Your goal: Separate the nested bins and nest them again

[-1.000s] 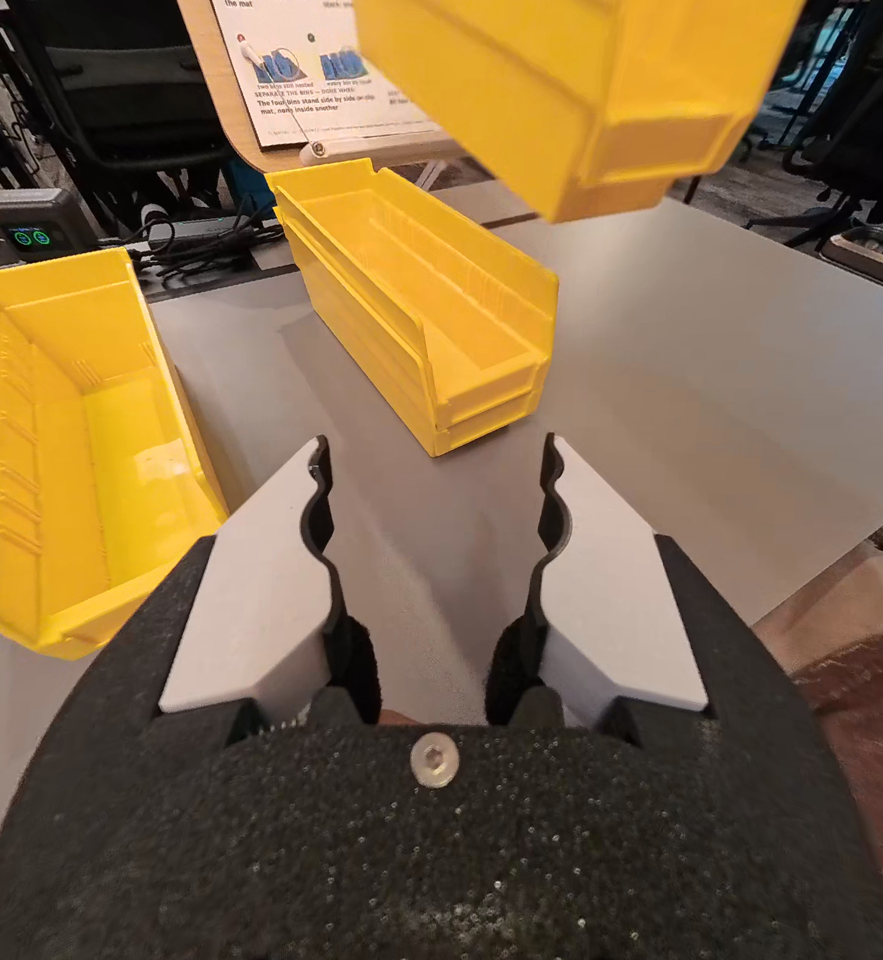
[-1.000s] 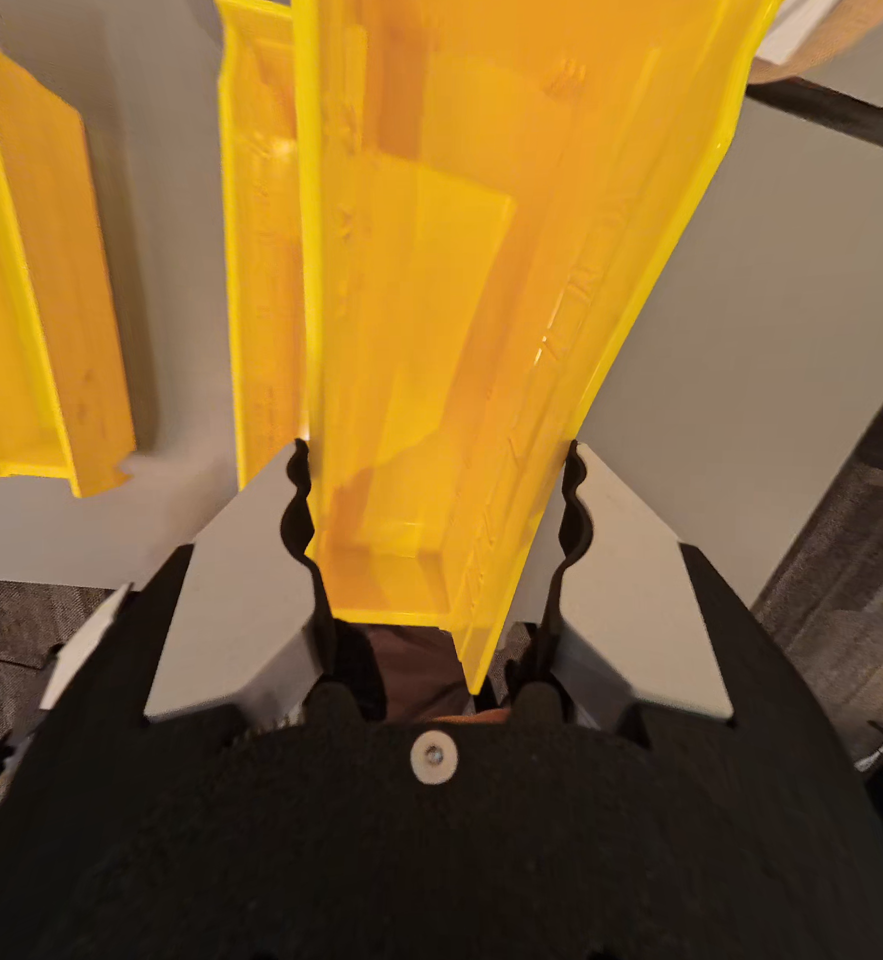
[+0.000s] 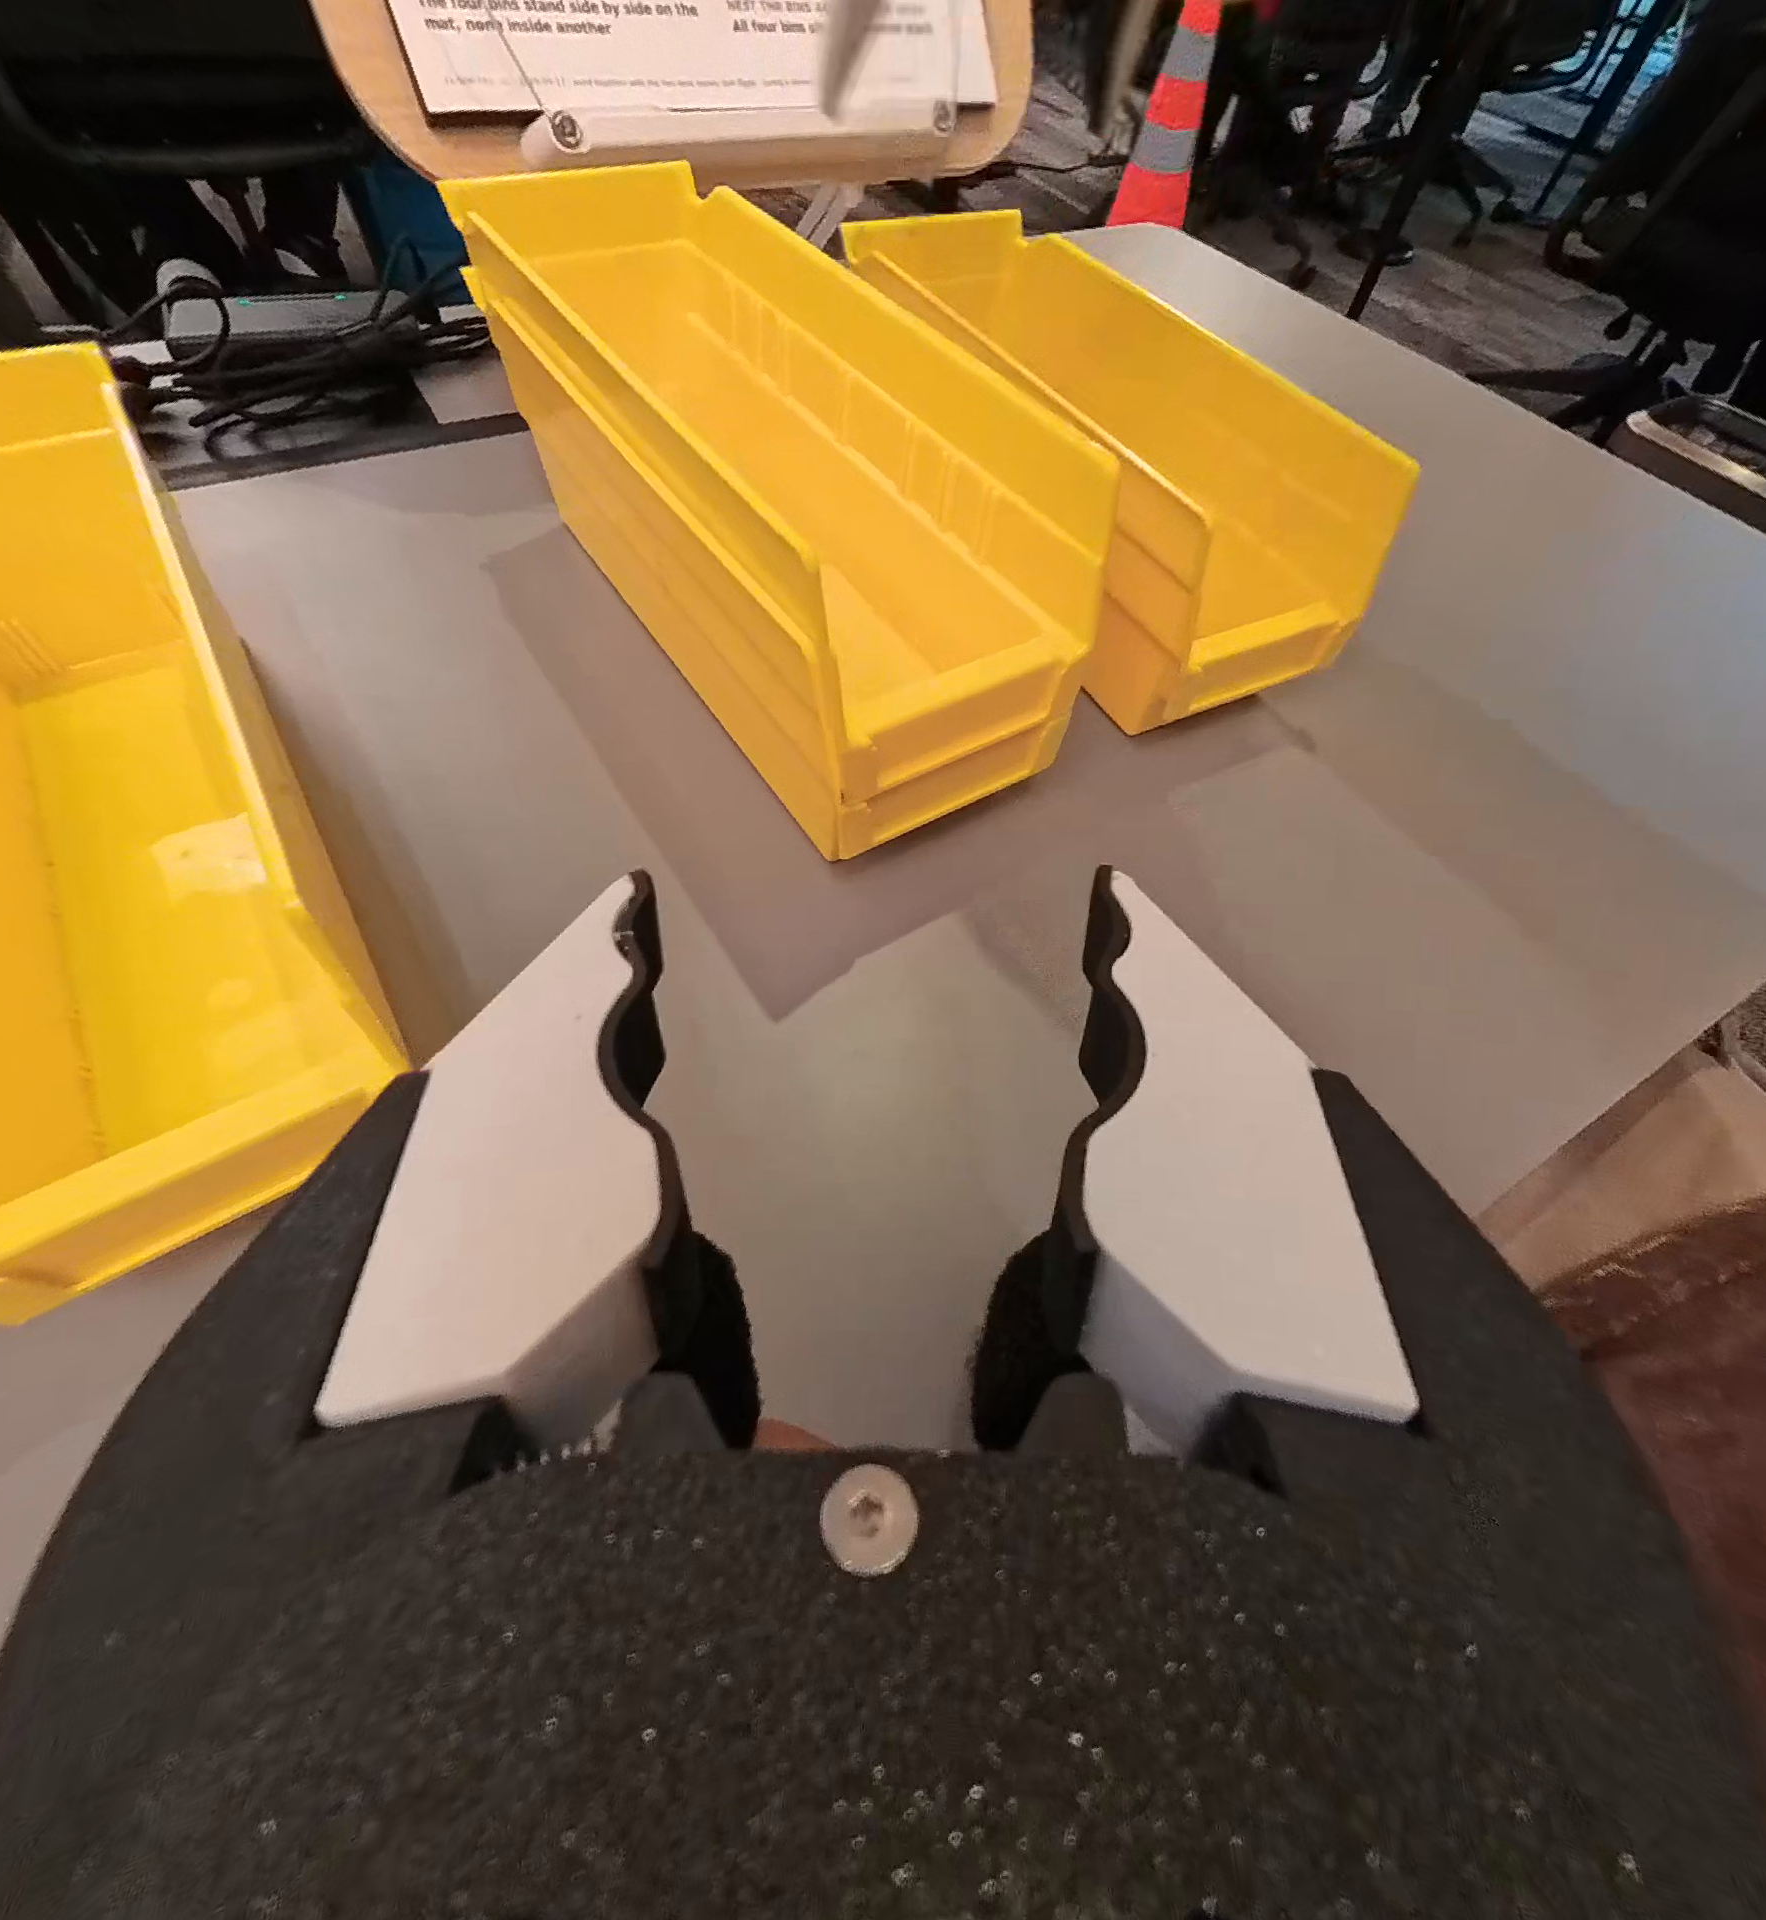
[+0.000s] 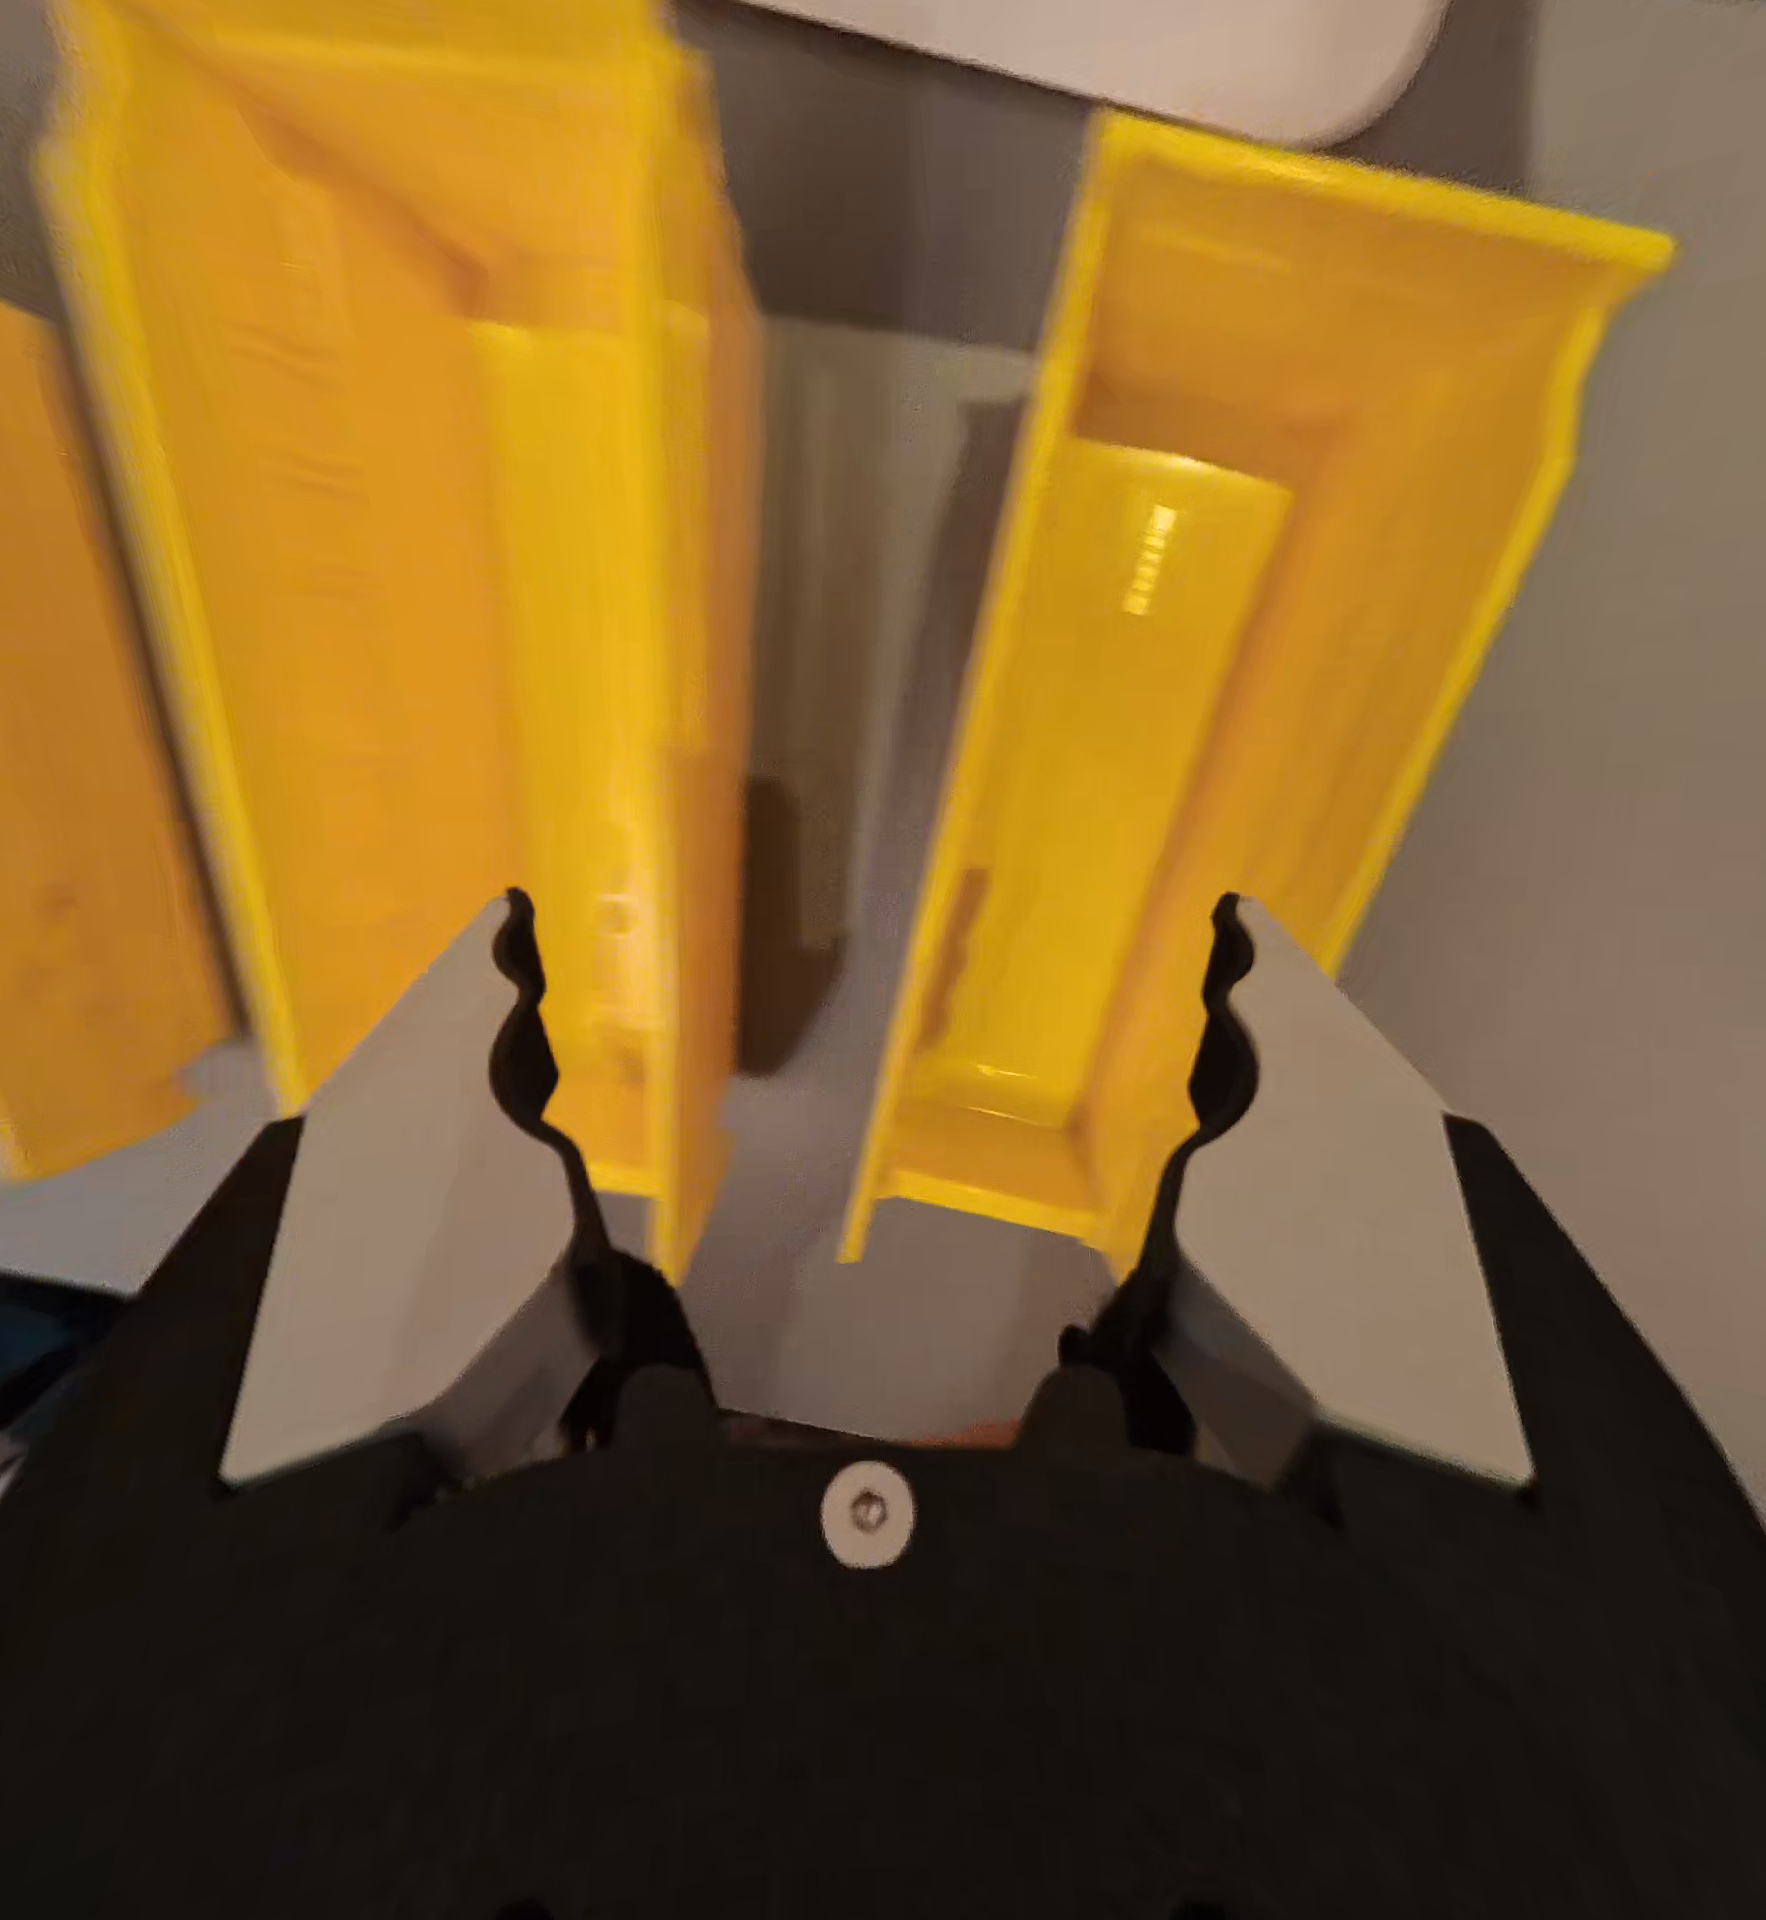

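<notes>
1. Grey-fingered right gripper (image 4: 868,1049): spread, empty, having let go the single bin (image 3: 1170,457), now resting right of the nested pair (image 3: 796,540) on the table (image 3: 1481,831).
2. Left gripper (image 3: 874,997): spread, empty, hovering.
3. Leaves one pair unseparated.
4. Left view alone shows stacked front lips; third bin (image 3: 79,831) near left.

The left wrist view is bright and mostly sharp, with soft overhead light. The stacked yellow plastic bins (image 3: 806,540) at centre cast a soft-edged shadow forward onto the matte grey tabletop (image 3: 1481,883), and a pale glare patch sits in the single yellow plastic bin (image 3: 131,831) at left. Straight edges bow toward the frame borders. The right wrist view is dimmer, warmer and motion-blurred throughout.
</notes>
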Action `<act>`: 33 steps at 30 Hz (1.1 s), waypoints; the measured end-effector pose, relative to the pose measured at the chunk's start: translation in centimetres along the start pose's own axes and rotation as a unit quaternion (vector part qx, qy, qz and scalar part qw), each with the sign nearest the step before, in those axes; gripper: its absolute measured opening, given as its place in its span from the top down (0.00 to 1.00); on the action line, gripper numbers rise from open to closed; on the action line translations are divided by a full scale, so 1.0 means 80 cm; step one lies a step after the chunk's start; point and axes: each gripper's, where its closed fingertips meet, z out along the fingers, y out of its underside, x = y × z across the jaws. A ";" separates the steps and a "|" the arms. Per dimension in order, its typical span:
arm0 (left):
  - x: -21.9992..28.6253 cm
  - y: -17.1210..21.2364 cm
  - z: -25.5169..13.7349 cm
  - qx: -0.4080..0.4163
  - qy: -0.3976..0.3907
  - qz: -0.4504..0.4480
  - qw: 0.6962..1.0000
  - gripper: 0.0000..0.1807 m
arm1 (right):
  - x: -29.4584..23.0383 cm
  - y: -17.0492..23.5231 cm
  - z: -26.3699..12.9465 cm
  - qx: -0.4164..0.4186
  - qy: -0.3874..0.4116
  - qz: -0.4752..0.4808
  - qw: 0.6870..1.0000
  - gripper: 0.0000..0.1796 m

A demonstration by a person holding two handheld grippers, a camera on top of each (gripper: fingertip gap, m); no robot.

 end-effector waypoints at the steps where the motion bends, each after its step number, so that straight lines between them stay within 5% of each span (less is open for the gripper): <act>1: 0.003 0.000 0.001 0.000 0.002 0.002 1.000 0.56 | -0.025 -0.003 -0.010 0.010 -0.018 -0.005 1.000 0.30; 11: 0.014 0.004 0.005 -0.011 -0.005 0.038 0.999 0.56 | -0.131 0.015 0.037 -0.026 0.021 -0.044 0.998 0.27; 19: 0.005 0.002 -0.003 -0.003 -0.015 0.031 0.999 0.56 | -0.120 0.013 0.053 -0.036 0.044 -0.025 0.998 0.36; 33: 0.009 0.003 -0.001 -0.006 -0.013 0.035 0.999 0.57 | -0.118 0.020 0.004 -0.064 0.035 -0.025 0.997 0.48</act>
